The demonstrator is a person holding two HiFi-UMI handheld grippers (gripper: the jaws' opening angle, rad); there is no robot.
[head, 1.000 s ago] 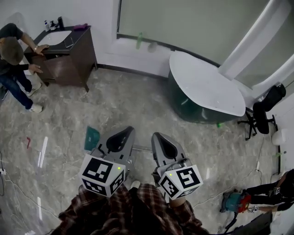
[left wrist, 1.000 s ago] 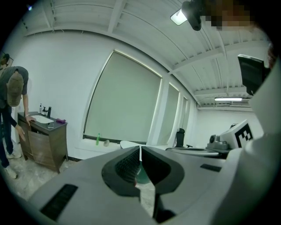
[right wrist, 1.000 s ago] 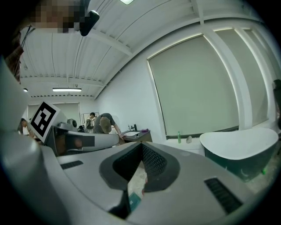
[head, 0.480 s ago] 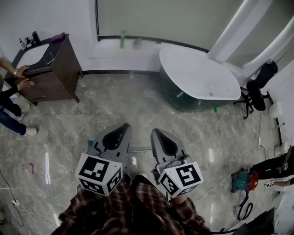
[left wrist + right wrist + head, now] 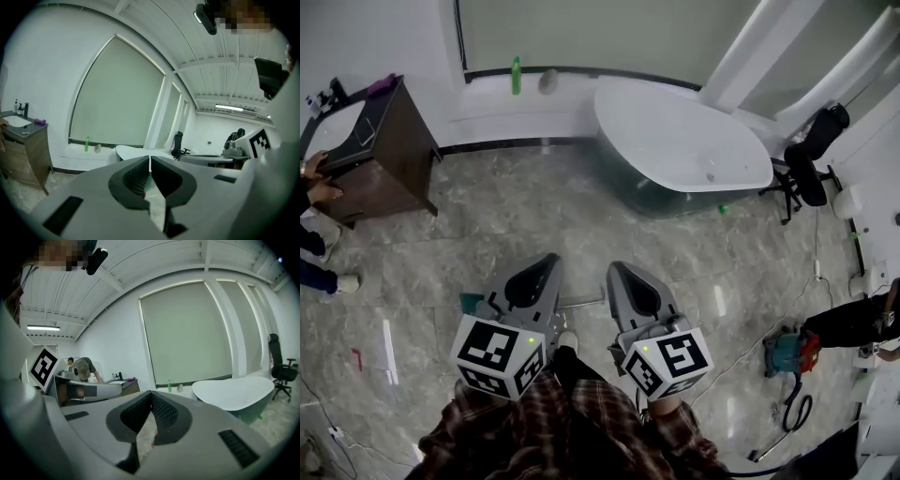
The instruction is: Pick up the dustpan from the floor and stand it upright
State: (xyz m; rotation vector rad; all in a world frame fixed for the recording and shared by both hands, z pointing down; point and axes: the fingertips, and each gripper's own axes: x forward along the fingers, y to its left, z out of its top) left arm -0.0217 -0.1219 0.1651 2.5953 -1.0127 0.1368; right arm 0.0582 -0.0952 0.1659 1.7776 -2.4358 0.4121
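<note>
head view, left claw (image 5: 549, 262): clenched, empty, over the floor
head view, right claw (image 5: 620, 273): clenched, empty, just right of left claw
dustpan (image 5: 471, 302): flat on floor, teal pan just left of left claw and mostly hidden under it; handle (image 5: 583, 300) shows between the claws
handling: likely light, stiff, smooth plastic; grab the handle
pan contents: hidden
tub (image 5: 645, 194): well ahead of both claws, contents can't tell
left gripper view, left claw (image 5: 149, 159): tips meet, nothing between
right gripper view, right claw (image 5: 151, 393): tips meet, nothing between
</note>
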